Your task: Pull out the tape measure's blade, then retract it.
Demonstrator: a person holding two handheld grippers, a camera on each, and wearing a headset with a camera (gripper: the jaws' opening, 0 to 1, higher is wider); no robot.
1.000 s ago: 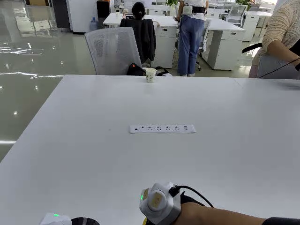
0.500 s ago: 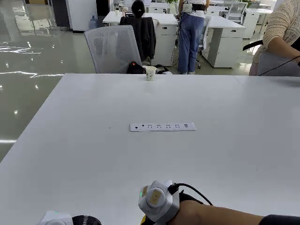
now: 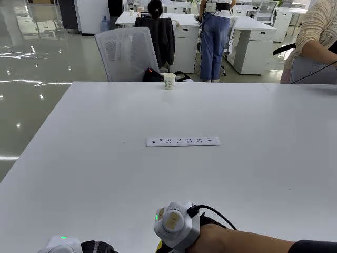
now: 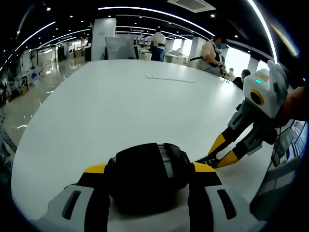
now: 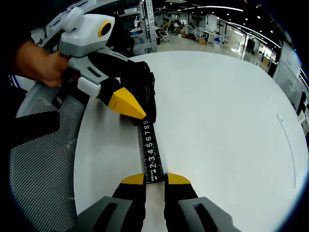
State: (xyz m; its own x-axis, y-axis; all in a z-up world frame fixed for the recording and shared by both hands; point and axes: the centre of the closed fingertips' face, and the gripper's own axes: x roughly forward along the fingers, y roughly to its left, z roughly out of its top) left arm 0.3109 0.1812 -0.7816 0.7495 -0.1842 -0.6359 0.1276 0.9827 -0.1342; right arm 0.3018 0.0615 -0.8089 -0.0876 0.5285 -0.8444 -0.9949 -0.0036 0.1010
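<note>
The left gripper (image 4: pixel 149 168) clamps the tape measure (image 4: pixel 145 188) at the tabletop's (image 4: pixel 120 106) near edge. The right gripper (image 5: pixel 154 179) pinches the blade (image 5: pixel 148 145) tip. A straight, level pull with the case steady should prevent kinking.

The right gripper (image 5: pixel 154 180) has drawn back slightly toward the near edge of the table (image 3: pixel 105 174).
</note>
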